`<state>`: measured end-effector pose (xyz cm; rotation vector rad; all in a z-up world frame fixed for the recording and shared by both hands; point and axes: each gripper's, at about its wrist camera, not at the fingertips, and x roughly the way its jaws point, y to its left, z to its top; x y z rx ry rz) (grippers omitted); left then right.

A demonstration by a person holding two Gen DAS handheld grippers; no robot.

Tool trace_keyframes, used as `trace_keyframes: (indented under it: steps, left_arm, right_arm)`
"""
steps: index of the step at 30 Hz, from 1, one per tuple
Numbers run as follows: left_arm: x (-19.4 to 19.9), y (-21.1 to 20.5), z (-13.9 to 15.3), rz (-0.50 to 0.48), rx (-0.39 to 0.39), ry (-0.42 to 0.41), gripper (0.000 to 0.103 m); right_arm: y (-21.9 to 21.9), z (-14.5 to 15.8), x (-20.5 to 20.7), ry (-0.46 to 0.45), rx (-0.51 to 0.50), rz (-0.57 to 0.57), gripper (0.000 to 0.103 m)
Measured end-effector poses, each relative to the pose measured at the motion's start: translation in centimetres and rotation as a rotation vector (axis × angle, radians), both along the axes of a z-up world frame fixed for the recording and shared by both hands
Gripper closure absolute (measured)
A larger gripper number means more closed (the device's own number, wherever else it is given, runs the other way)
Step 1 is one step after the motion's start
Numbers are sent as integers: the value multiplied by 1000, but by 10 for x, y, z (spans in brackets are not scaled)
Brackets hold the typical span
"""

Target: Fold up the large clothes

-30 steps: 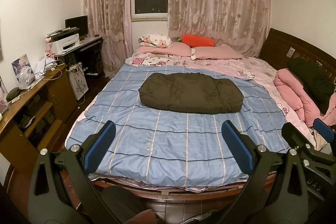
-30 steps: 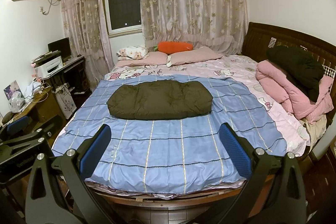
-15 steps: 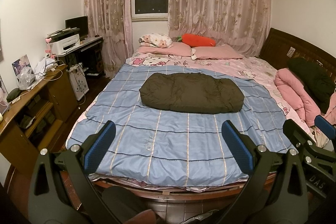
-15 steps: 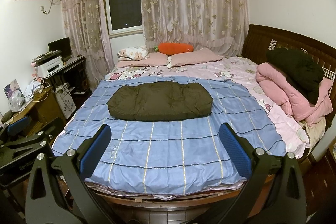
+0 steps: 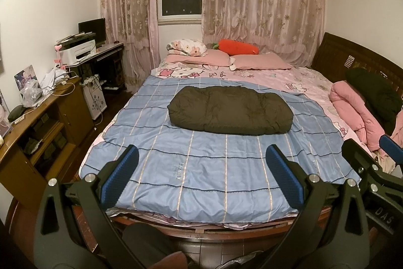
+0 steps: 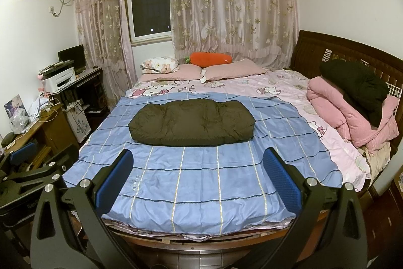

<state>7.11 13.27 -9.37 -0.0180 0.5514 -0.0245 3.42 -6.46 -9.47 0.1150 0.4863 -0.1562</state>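
Observation:
A dark olive padded garment (image 5: 230,111) lies folded into a thick oblong bundle in the middle of the blue checked sheet (image 5: 201,163) on the bed; it also shows in the right wrist view (image 6: 192,124). My left gripper (image 5: 201,174) is open and empty, held over the foot of the bed, well short of the garment. My right gripper (image 6: 199,175) is open and empty too, at the same distance. The right gripper's fingers (image 5: 390,150) show at the left view's right edge. The left gripper's finger (image 6: 24,153) shows at the right view's left edge.
A pink quilt (image 6: 352,115) with a black garment (image 6: 357,85) on it lies by the wooden headboard (image 6: 352,52) at right. Pillows (image 5: 259,59) and an orange carrot plush (image 5: 236,47) lie at the far side. A wooden cabinet (image 5: 37,122) and a desk with printer (image 5: 78,52) stand left.
Both views have drifted slightly; the bed and garment sit a little higher and nearer. Both grippers stay open and empty. The garment has not moved.

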Motion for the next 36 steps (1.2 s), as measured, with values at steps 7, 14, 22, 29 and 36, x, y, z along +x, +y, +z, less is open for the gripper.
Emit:
trace_keyframes:
  steps: [7, 14, 22, 29, 36]
  left_arm:
    - [0, 2, 0, 1, 1, 0, 2]
    - [-1, 3, 0, 0, -1, 1, 2]
    - [0, 2, 0, -1, 1, 1, 2]
    - [0, 1, 1, -2, 3, 1, 2]
    - [0, 10, -11, -29, -14, 24, 2]
  right_arm:
    - [-1, -1, 0, 0, 1, 1, 1]
    - [0, -1, 0, -1, 0, 1, 1]
    - [-1, 0, 0, -1, 1, 1, 1]
    - [-2, 1, 0, -1, 1, 2, 1]
    - [-3, 2, 1, 0, 0, 2, 1]
